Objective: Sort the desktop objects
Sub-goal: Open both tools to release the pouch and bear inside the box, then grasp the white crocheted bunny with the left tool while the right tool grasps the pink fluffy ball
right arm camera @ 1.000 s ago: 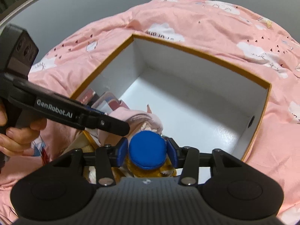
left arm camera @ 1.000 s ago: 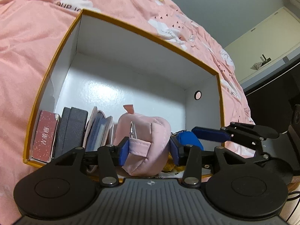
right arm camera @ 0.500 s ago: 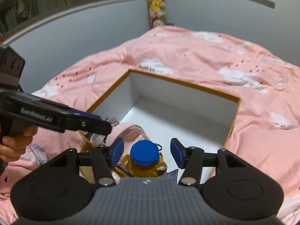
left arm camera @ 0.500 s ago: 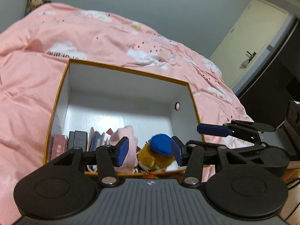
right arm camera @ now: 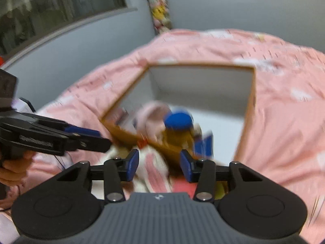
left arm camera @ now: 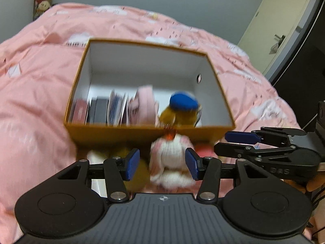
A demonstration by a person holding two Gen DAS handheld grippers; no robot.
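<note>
**Both hand-held grippers empty outside the box**

The orange box [left arm camera: 142,134] with white walls sits on a pink bed cover [left arm camera: 36,93]. Along its near wall stand a red booklet [left arm camera: 79,109], a dark case [left arm camera: 99,110], a pink pouch [left arm camera: 144,107] and a plush toy with a blue cap [left arm camera: 182,109]. The left hand-held gripper [left arm camera: 162,163] stands open, nothing pressed between its pads; a pink-and-white plush [left arm camera: 170,162] lies below. The right hand-held gripper [right arm camera: 159,165] is closing, empty.
</note>
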